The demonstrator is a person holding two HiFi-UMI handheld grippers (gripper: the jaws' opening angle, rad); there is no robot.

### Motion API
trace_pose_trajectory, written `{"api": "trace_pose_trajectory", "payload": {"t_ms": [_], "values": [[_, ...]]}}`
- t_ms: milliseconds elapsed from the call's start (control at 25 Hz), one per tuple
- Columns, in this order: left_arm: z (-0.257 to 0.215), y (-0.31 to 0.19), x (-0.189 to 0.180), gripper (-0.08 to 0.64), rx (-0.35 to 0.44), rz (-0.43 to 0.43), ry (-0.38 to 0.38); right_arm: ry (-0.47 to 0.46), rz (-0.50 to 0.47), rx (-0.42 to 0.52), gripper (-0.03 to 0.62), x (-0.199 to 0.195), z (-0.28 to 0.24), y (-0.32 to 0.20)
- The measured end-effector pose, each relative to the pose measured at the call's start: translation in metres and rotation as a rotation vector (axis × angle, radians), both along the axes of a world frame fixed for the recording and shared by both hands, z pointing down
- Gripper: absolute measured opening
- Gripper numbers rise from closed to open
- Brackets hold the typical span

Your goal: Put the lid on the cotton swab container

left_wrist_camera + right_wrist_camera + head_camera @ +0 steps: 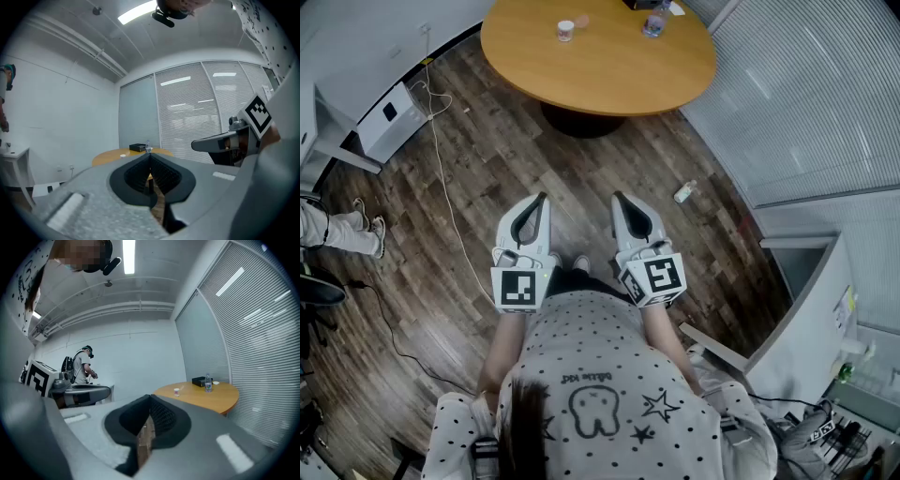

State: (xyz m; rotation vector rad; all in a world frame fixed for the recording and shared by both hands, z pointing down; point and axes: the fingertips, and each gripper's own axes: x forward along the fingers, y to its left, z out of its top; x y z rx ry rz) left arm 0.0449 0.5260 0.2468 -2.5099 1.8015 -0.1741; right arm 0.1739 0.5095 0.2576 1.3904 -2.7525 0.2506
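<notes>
On the round table point(609, 80) | cotton swab container point(565, 30) sits near its far edge, water bottle point(653, 21) there too | well short of the table: left gripper point(541, 199) and right gripper point(618, 198), 2 abreast, jaws pressed together, nothing between them

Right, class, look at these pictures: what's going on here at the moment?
A person stands short of the round table, a hand-held gripper in each hand. The left hand-held gripper and right hand-held gripper are both shut and empty. The small white container sits untouched on the table.
</notes>
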Motion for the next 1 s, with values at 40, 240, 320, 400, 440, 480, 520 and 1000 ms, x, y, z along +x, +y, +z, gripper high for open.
{"api": "trace_pose_trajectory", "payload": {"t_ms": [40,240,320,400,440,480,520,1000], "values": [[0.0,-0.001,-0.001,0.009,0.001,0.001,0.006,0.002,-0.002,-0.001,0.005,-0.002,0.001,0.0],[-0.001,-0.004,-0.003,0.009,0.005,-0.006,0.03,0.007,-0.009,0.0,0.005,-0.005,0.003,-0.002],[-0.002,-0.004,-0.005,0.009,0.006,-0.009,0.039,0.007,-0.011,0.002,0.005,-0.005,0.002,-0.002],[-0.003,-0.005,-0.005,0.009,0.005,-0.014,0.044,0.009,-0.013,0.003,0.005,-0.005,0.001,-0.003],[-0.003,-0.005,-0.004,0.009,0.005,-0.014,0.043,0.01,-0.013,0.003,0.005,-0.004,0.0,-0.003],[-0.005,-0.006,-0.003,0.009,0.006,-0.013,0.04,0.012,-0.014,0.004,0.005,-0.003,0.0,-0.003],[-0.006,-0.006,-0.002,0.009,0.006,-0.012,0.038,0.013,-0.014,0.005,0.005,-0.002,0.0,-0.003],[-0.012,0.01,0.015,0.009,0.025,-0.026,0.039,0.005,-0.001,0.017,0.005,0.036,0.006,0.011]]}}
